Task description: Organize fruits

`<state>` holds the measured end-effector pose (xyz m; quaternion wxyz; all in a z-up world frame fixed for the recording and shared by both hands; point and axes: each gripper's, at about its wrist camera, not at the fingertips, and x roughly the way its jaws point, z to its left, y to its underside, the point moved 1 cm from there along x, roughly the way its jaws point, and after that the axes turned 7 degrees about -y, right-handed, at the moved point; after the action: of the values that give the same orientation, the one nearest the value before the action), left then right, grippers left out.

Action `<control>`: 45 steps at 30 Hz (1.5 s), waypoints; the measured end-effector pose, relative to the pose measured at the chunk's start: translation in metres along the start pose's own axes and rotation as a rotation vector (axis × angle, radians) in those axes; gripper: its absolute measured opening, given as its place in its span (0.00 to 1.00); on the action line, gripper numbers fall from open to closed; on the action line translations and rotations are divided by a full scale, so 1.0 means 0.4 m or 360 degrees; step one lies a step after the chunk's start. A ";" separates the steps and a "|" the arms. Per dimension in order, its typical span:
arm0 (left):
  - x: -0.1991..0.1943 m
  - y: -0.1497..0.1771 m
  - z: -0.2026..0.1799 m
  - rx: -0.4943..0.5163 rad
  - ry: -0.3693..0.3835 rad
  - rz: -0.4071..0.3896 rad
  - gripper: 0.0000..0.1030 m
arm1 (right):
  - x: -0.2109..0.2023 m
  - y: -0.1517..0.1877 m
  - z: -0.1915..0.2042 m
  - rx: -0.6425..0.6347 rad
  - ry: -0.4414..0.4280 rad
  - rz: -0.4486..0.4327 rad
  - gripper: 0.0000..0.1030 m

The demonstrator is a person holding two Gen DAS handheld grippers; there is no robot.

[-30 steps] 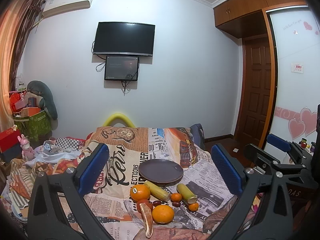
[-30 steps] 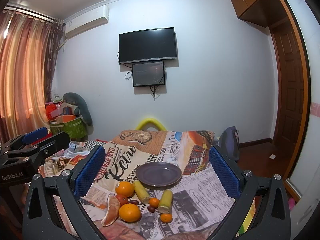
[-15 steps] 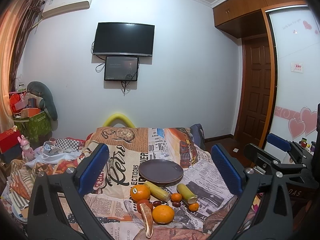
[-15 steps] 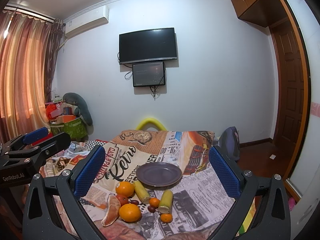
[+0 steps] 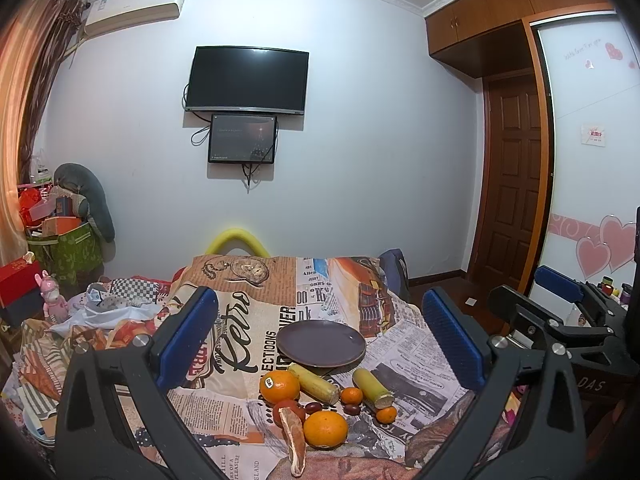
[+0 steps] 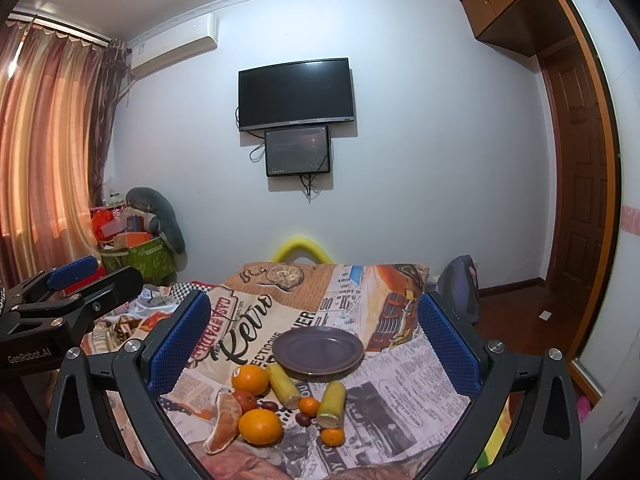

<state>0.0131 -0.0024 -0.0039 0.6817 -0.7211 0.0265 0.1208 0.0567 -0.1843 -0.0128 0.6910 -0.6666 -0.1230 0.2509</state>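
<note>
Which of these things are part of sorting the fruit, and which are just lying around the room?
Part of the job:
- purple plate, nothing on it
- two big oranges
- small mandarins
- two yellow-green stalk pieces
- peeled segment
- left gripper and right gripper, both open

Just lying about:
- wall TV
- green storage box
- pink toy rabbit

I see a dark television [image 5: 247, 80] mounted on the white wall, a smaller monitor [image 5: 242, 139] directly below it, an air conditioner [image 6: 176, 46] near the ceiling, curtains [image 6: 44, 140] at left, and a brown wooden door [image 5: 514, 184] at right.
</note>
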 end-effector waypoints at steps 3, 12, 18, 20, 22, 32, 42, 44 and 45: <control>0.000 0.000 0.000 -0.0001 -0.0001 -0.0001 1.00 | -0.002 -0.002 -0.001 -0.0003 0.0005 0.0000 1.00; 0.000 0.001 -0.001 0.0000 -0.0002 -0.0002 1.00 | -0.006 -0.010 -0.001 0.0000 0.0000 -0.0001 1.00; 0.002 -0.003 -0.002 0.0005 -0.0002 -0.0003 1.00 | -0.010 -0.016 -0.002 0.0001 -0.0004 -0.0005 1.00; 0.004 -0.005 -0.004 0.0005 0.0000 -0.0001 1.00 | -0.011 -0.018 -0.002 0.0005 -0.0004 -0.0006 1.00; 0.008 -0.007 -0.006 0.0005 0.0000 0.0000 1.00 | -0.011 -0.019 -0.003 0.0007 -0.0006 -0.0006 1.00; 0.036 0.018 -0.010 0.0015 -0.0023 0.0038 1.00 | 0.025 0.008 -0.016 0.0014 0.0033 0.0052 1.00; 0.169 0.126 0.027 0.0040 -0.0058 0.0334 1.00 | 0.128 0.117 -0.053 -0.0012 0.0084 0.0321 1.00; 0.199 0.157 0.036 0.0055 -0.0080 0.0407 1.00 | 0.146 0.139 -0.060 -0.0014 0.0111 0.0391 1.00; 0.209 0.170 0.041 0.0059 -0.0086 0.0439 1.00 | 0.156 0.152 -0.064 -0.0020 0.0118 0.0426 1.00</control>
<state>0.0782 0.0196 -0.0887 0.6724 -0.6943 0.1091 0.2322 0.1110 -0.1754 -0.0847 0.6513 -0.6902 -0.0089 0.3152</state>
